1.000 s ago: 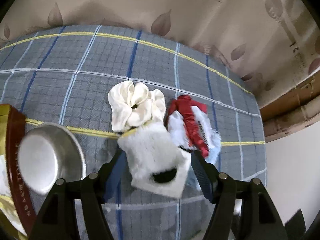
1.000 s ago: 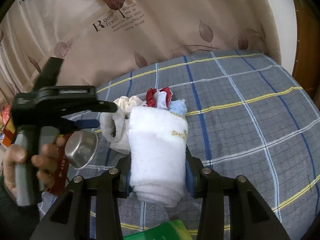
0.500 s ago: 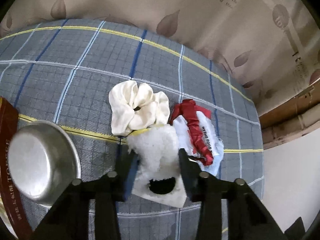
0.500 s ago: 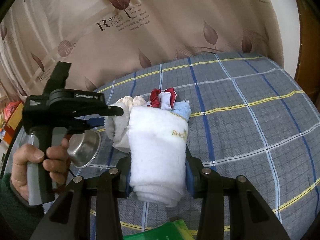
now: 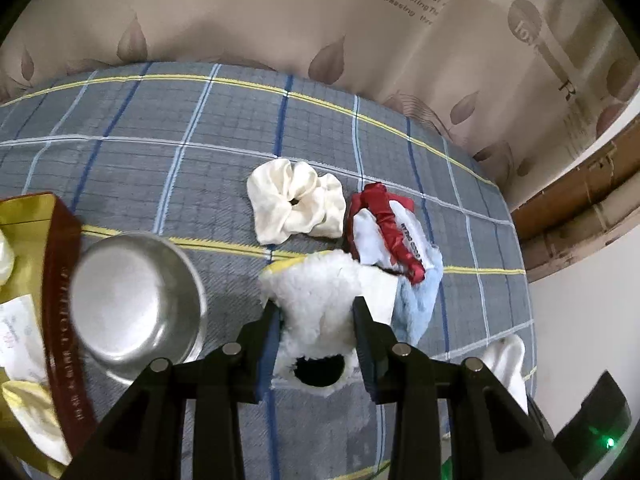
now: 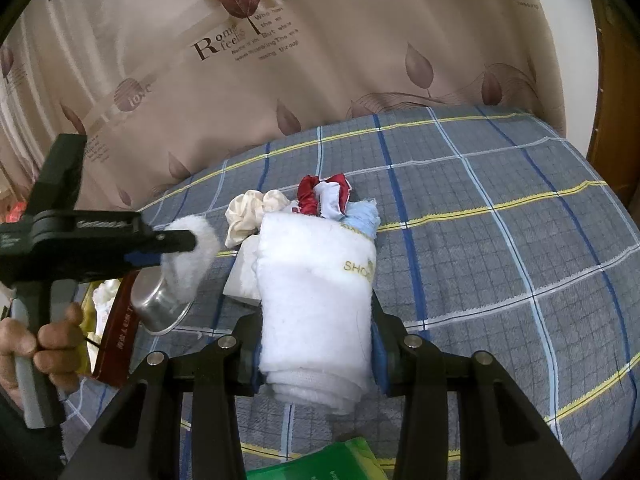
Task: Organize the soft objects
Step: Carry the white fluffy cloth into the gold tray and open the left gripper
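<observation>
- Jaws of the left gripper (image 5: 316,312) are closing on the fluffy slipper (image 5: 316,304), at 6 o'clock.
- Right gripper (image 6: 316,344) jaws clamp a rolled towel (image 6: 316,300).
- Scrunchie (image 5: 294,202) at 12 and bundle (image 5: 390,232) at 1 lie loose on the bed (image 5: 160,152); sorting looks barely begun.

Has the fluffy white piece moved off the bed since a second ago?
Yes. In the right wrist view the fluffy white piece now hangs clamped in the left hand-held gripper, leftward of the cream scrunchie.
</observation>
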`<state>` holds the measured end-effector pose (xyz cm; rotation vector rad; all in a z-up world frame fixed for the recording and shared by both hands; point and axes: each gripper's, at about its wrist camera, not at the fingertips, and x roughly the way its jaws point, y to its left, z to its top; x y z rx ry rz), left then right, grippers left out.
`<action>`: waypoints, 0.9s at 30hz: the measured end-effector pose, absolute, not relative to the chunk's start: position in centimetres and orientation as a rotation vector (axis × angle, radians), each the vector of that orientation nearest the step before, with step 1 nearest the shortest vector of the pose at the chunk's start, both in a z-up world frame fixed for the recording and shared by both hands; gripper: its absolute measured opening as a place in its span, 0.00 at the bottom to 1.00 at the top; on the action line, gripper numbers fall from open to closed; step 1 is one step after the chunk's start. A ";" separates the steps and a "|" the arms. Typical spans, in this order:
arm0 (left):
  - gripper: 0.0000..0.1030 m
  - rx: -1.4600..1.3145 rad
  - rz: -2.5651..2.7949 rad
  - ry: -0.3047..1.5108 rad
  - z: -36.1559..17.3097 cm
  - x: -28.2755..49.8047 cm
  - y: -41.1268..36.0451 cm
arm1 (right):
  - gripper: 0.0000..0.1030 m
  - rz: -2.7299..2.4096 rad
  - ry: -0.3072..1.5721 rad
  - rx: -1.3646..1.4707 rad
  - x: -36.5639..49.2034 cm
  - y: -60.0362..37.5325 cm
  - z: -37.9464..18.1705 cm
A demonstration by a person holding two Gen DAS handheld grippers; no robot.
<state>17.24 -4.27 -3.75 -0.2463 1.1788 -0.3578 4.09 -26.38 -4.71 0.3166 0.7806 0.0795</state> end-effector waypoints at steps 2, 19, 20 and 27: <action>0.34 -0.230 -0.357 1.178 -3.3 16.8 -3.9 | 0.37 0.078 0.779 0.311 4.1 -26.3 -4.7; 0.34 -0.137 -0.276 1.114 1.9 14.3 3.9 | 0.37 0.079 0.773 0.302 4.0 -26.2 -4.6; 0.34 -0.130 -0.261 1.106 2.3 14.5 4.6 | 0.37 0.077 0.773 0.302 4.0 -26.2 -4.7; 0.34 -0.090 -0.101 1.085 2.7 16.0 10.3 | 0.37 0.077 0.771 0.303 4.0 -26.2 -4.6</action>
